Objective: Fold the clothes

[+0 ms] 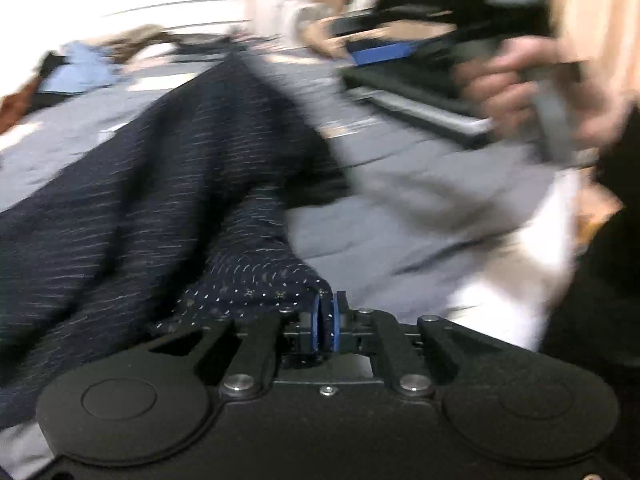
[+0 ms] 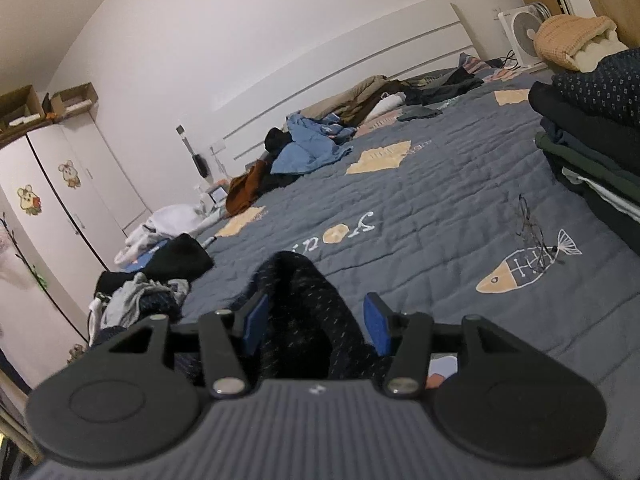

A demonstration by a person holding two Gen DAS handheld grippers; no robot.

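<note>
A navy garment with fine pale dots (image 1: 168, 184) stretches from the grey quilt (image 1: 400, 240) down to my left gripper (image 1: 326, 316), which is shut on one edge of it. In the right wrist view a bunched fold of the same dark dotted fabric (image 2: 304, 300) rises between the blue pads (image 2: 256, 320) of my right gripper (image 2: 316, 322). Its jaws stand wide apart, open, and do not pinch the cloth. A person's hand (image 1: 516, 84) holding a gripper handle shows blurred at the upper right of the left wrist view.
Folded clothes are stacked (image 2: 592, 128) at the right of the bed. Unfolded clothes lie heaped at the left edge (image 2: 156, 280) and along the headboard, among them a blue garment (image 2: 308, 148). Glasses (image 2: 532, 232) rest on the quilt (image 2: 440, 208). A white wardrobe (image 2: 60, 192) stands left.
</note>
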